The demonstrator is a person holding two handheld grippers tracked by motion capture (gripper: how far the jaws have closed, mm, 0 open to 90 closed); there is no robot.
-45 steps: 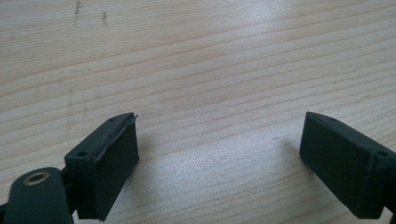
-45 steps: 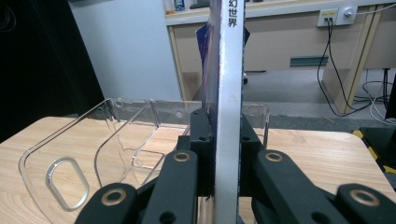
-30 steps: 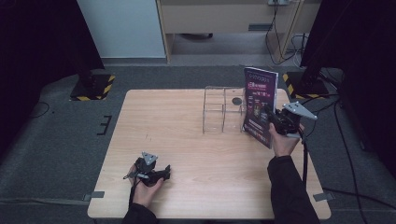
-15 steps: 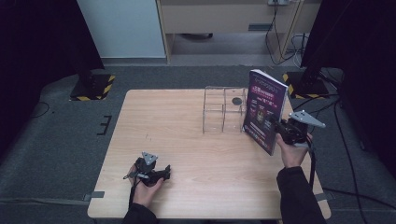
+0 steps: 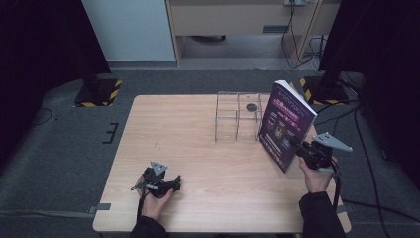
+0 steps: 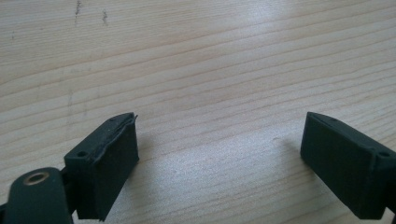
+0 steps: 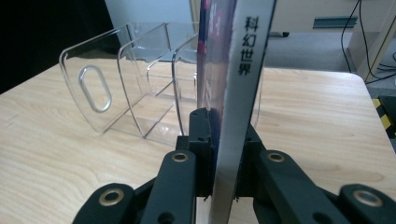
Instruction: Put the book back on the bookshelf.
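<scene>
On the right side of the table [image 5: 208,129], the right gripper [image 5: 297,147] is clamped on a book [image 5: 286,124], its jaws pinching the lower edge near the spine. From the high view the book stands tilted, its dark purple cover facing the person and its top leaning away toward the far right corner; its lower edge looks to be just above or touching the wood, and I cannot tell which. The right hand [image 5: 314,176] grips the tool from below, with the grey plate [image 5: 332,141] on top. From the right gripper view the book's silver spine [image 7: 237,107] runs up between the jaws, printed with black characters, and the jaws press on it from both sides. Just beside the book, on its left, sits a clear rack [image 5: 238,115] with several upright dividers; in the right gripper view one divider has an oval slot cut in it. The book is outside the rack, near its right end. Near the front left of the table, the left gripper [image 5: 174,184] lies low on the wood in the left hand [image 5: 153,202]. From the left gripper view its jaws are spread wide apart over bare wood grain, with nothing between them.
</scene>
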